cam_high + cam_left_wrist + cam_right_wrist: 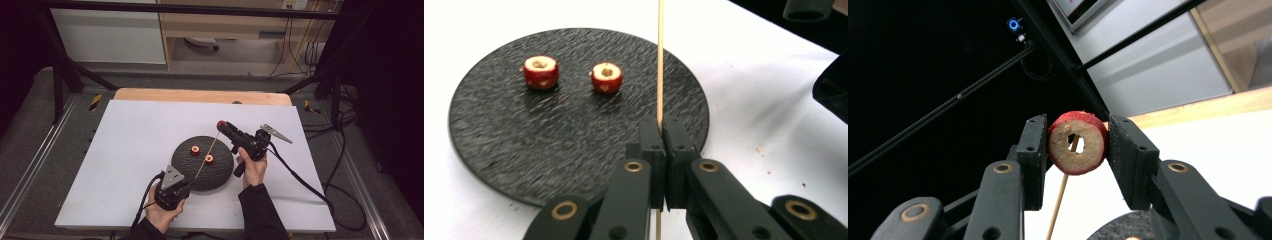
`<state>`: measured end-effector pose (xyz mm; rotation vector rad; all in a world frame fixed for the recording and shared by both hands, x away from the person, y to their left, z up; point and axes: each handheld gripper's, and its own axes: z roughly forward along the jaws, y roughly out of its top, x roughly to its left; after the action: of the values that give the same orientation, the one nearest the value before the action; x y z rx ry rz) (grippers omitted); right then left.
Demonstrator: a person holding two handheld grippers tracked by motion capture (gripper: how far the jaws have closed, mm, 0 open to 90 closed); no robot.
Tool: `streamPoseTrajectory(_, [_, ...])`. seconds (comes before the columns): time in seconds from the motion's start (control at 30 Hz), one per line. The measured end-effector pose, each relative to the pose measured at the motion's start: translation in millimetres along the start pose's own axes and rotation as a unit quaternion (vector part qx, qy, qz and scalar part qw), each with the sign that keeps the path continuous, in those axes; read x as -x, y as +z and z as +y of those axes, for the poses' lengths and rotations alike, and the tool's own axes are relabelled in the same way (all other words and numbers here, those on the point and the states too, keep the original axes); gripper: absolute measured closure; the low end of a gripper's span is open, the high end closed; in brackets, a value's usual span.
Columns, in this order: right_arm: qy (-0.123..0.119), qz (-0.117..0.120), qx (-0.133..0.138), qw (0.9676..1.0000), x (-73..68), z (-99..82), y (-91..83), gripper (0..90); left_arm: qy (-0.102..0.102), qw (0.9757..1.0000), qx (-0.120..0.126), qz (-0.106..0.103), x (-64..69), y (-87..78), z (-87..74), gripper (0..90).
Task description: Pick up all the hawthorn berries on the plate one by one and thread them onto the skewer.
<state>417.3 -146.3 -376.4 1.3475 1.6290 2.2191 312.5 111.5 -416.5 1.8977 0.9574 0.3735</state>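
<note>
White tabletop (130, 150), grey floor (30, 145) around

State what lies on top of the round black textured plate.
Two cored red fruit pieces rest on the round black textured plate, apart from each other. The left hand-held gripper covers part of its near rim.

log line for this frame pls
left gripper: shut on skewer | right gripper: shut on cored fruit, at skewer tip | plate: two fruits left

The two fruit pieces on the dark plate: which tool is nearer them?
Left. The left tool sits at the plate rim beside the fruit pieces; the right tool is raised beyond the plate.
</note>
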Motion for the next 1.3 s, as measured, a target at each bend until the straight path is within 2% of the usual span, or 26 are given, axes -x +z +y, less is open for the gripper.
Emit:
streamPoseTrajectory(0.1, [-0.001, -0.002, -0.003, 1.0, 0.2, -2.4, 1.1, 61.5, 0.001, 1.0, 0.002, -0.002, 3.4, 1.0, 3.4, 88.5])
streamPoseTrajectory(0.2, [0.0, 0.001, -0.009, 1.0, -0.2, -3.7, 0.9, 61.4, -0.012, 0.9999, 0.004, -0.007, 0.0, 3.0, 8.7, 88.5])
streamPoseTrajectory(0.5, [-0.015, 0.004, -0.062, 0.9979, -4.9, -30.0, 2.3, 61.3, -0.023, 0.9997, 0.002, -0.007, -6.2, 15.1, 23.9, 88.5])
streamPoseTrajectory(0.8, [-0.021, 0.005, -0.102, 0.9945, -10.9, -52.7, 0.2, 61.2, -0.018, 0.9998, -0.002, -0.001, -10.6, 20.8, 31.6, 88.5])
streamPoseTrajectory(0.87, [-0.028, 0.004, -0.103, 0.9943, -10.9, -54.5, 0.0, 61.1, -0.016, 0.9999, -0.004, -0.001, -11.2, 21.4, 30.8, 88.5])
streamPoseTrajectory(1.13, [-0.028, 0.003, -0.114, 0.9931, -10.9, -56.3, 0.0, 60.7, -0.01, 0.9999, -0.005, -0.01, -13.8, 21.5, 27.5, 88.5])
streamPoseTrajectory(1.2, [-0.03, 0.005, -0.12, 0.9923, -11.3, -55.1, -0.8, 58.4, -0.004, 0.9999, -0.006, -0.012, -15.8, 18.7, 26.6, 88.5])
streamPoseTrajectory(1.3, [-0.059, -0.006, -0.123, 0.9906, -12.2, -51.5, -4.3, 43.5, 0.001, 0.9998, -0.009, -0.015, -21.4, 12.9, 24.2, 88.5])
